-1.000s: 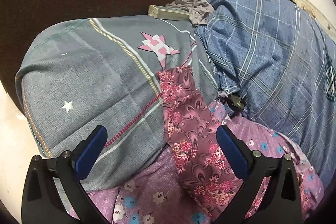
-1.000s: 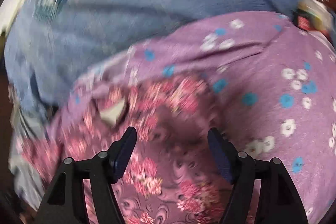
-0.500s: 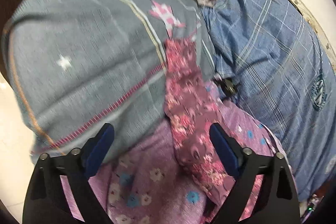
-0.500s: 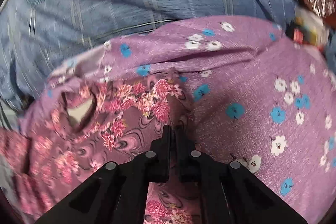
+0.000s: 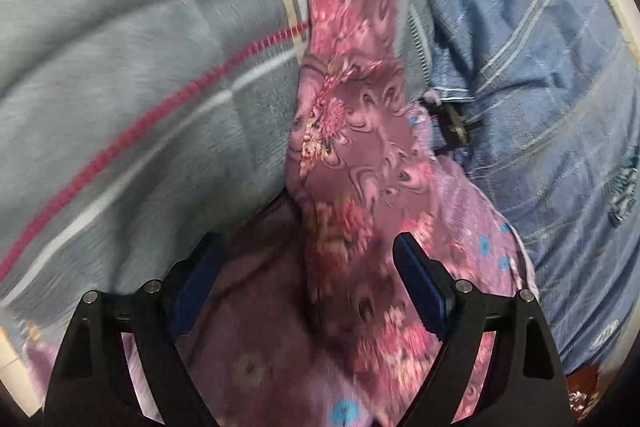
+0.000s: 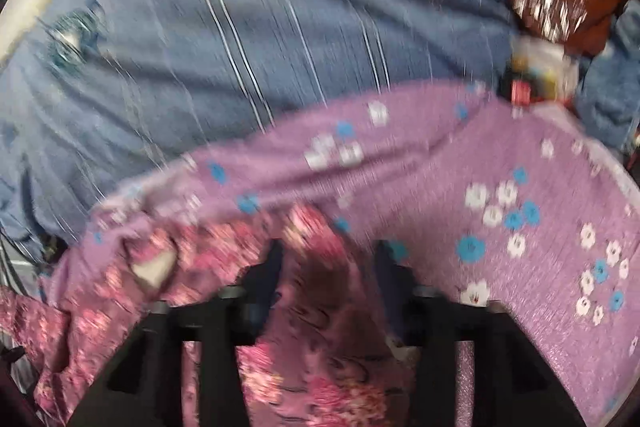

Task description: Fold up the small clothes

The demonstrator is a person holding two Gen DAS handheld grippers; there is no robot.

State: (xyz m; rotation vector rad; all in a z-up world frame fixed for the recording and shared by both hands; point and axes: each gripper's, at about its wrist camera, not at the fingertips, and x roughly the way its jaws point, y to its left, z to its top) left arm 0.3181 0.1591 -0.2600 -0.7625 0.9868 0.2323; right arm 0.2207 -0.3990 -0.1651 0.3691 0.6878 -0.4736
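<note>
Thin, limp floral garment [image 5: 352, 131], light and prone to bunching, best pinched at a hem; left tool [image 5: 308, 283] apart, right tool [image 6: 328, 259] opening around a fold.

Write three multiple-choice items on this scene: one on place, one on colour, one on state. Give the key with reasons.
1. The dark pink flowered garment lies on:
A. a lilac flowered cloth
B. a wooden shelf
C. a white towel

2. The checked cloth behind it is:
A. yellow
B. blue
C. black

3. The left gripper is:
A. clamped on a book
B. shut and empty
C. open over the garment

Key:
1 A, lilac shows around the garment's edges.
2 B, blue with pale lines.
3 C, both pads stand apart, clear of the fabric.
</note>
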